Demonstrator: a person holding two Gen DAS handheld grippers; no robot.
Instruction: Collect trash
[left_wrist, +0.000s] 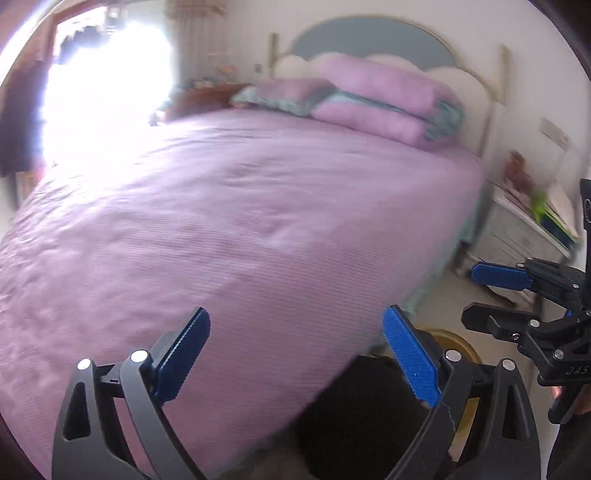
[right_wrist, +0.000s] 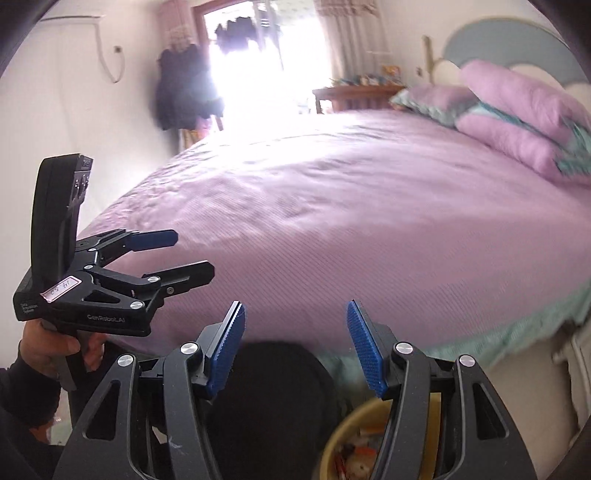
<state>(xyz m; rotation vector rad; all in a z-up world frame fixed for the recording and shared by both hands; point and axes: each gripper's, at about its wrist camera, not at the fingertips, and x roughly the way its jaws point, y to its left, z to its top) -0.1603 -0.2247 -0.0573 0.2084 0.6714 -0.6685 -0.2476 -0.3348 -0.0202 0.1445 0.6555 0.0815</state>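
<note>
In the left wrist view my left gripper (left_wrist: 295, 317) stands wide open over the near corner of a bed, with nothing between its blue pads. My right gripper (left_wrist: 472, 295) shows at the right edge, jaws apart and empty. The right wrist view has my right gripper (right_wrist: 295, 308) open above a round black object (right_wrist: 277, 391). A yellow bin (right_wrist: 334, 439) with bits of trash inside stands beside that object. A hand holds my left gripper (right_wrist: 194, 254) at the left, open and empty. The yellow bin (left_wrist: 458, 341) also peeks out behind the left gripper's right finger.
A large bed with a pink cover (left_wrist: 221, 221) fills both views, with pink pillows (left_wrist: 384, 96) at the headboard. A white nightstand (left_wrist: 517, 229) with green and other items stands to its right. Dark clothes (right_wrist: 184, 88) hang beside a bright window.
</note>
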